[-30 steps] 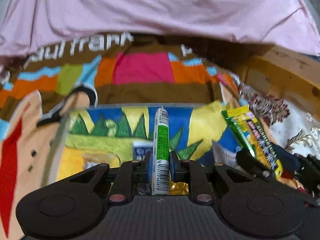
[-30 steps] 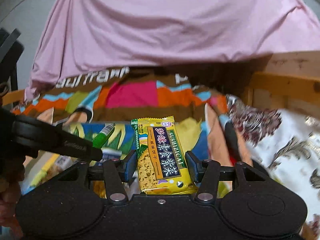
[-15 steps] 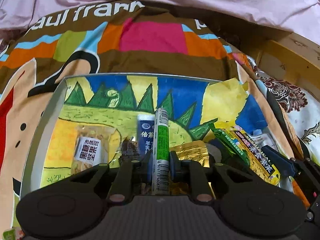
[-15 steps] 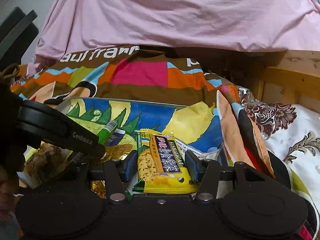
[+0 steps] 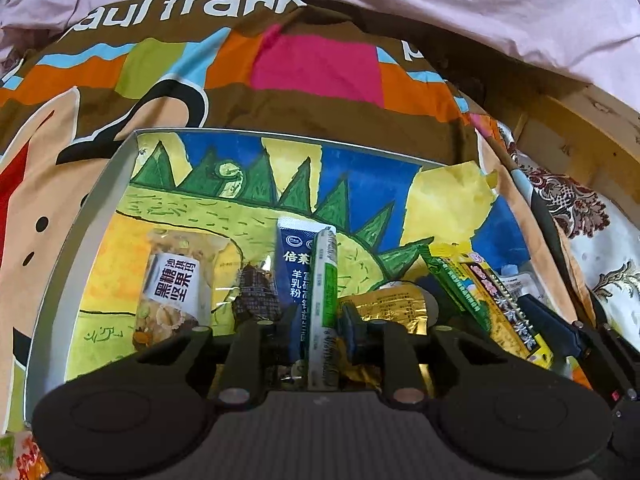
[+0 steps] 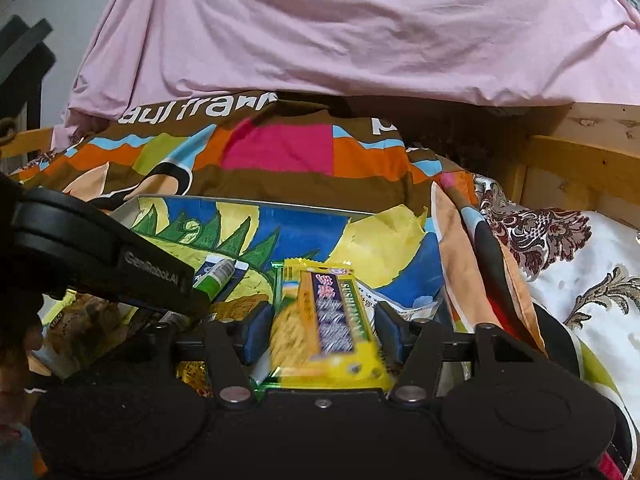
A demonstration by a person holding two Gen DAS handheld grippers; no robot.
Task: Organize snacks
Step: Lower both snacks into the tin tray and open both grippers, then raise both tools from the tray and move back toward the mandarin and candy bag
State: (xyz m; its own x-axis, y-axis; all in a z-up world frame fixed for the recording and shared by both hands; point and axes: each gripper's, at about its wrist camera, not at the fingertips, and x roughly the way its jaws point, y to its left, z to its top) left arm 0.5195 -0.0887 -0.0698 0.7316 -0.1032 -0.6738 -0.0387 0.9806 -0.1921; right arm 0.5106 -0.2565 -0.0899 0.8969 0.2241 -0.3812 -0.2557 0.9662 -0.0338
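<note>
My left gripper (image 5: 320, 320) is shut on a thin green and white stick pack (image 5: 325, 296), held low over a painted metal tray (image 5: 100, 184). In the tray lie a nut snack bag (image 5: 172, 288), a blue sachet (image 5: 294, 264) and a gold packet (image 5: 392, 308). My right gripper (image 6: 320, 330) has its jaws spread a little wider than a yellow seaweed cracker pack (image 6: 324, 320), which looks blurred between them. That pack also shows in the left wrist view (image 5: 484, 300). The left gripper's body (image 6: 104, 264) crosses the right wrist view, with the stick pack's tip (image 6: 218, 274) showing.
The tray (image 6: 248, 204) lies on a colourful patchwork blanket (image 5: 312, 68) under a pink sheet (image 6: 340, 28). A wooden bed frame (image 6: 580, 160) and a floral white cloth (image 6: 580, 272) are on the right. A small wrapper (image 5: 16, 456) lies at the bottom left.
Both grippers have dropped lower and nearer the tray, so more of its contents show. The right jaws have spread and the yellow pack now blurs between them. The left still grips the stick.
</note>
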